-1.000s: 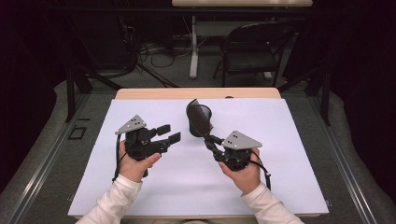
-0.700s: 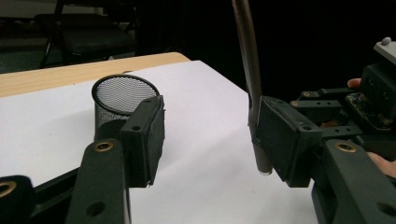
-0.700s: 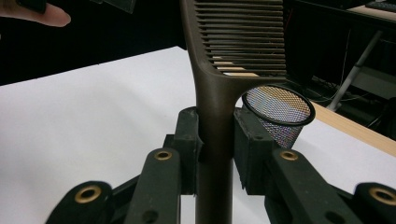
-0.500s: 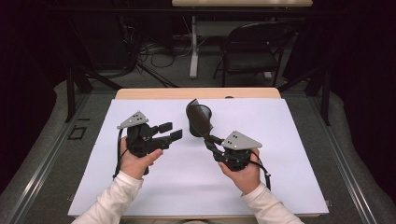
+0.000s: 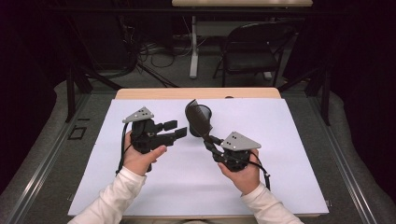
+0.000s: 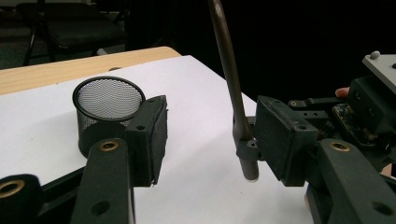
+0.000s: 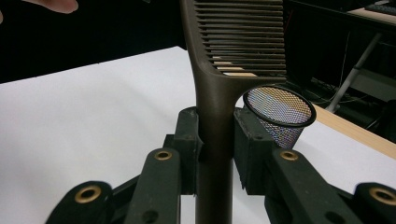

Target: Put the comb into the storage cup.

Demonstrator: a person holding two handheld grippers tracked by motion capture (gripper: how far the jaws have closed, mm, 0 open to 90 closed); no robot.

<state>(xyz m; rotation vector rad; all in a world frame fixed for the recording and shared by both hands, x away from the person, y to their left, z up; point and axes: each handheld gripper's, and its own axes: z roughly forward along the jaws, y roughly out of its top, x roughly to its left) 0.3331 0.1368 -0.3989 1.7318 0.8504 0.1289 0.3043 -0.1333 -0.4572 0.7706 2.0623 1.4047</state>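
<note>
Since a second ago, little is seen to have changed: the left gripper [image 5: 175, 130] has been closing slightly, its jaws eased a little narrower, while nothing lies between them; they remain about half open and empty. The right gripper [image 5: 208, 141] has been kept where it was, and its jaws are clamped on the handle of a comb [image 7: 219, 93], pinched from both sides by the pads. From this it may be judged that the comb is being held steady while the free gripper is readied for a second hold on it, perhaps a handover or a guided drop into the cup [image 5: 204, 113]; this is a judgement only. The comb is raised upright above the white sheet [image 5: 280, 154] covering the table [image 5: 196, 93], its teeth uppermost, with the cup just behind it as seen from above. It is a dark brown piece, apparently of hard plastic, with a smooth rounded handle that widens into a flat back carrying a row of fine, evenly spaced teeth. In the left gripper view its thin edge [image 6: 231, 74] is seen, slightly bowed, ending in a rounded tip. The cup [image 6: 108, 109] is a round, open-topped holder of black wire mesh with a solid rim, standing upright on the sheet; whether it holds anything cannot be told through the mesh. The sheet is matt and plain, and bare pale wood is left showing along the far edge.
</note>
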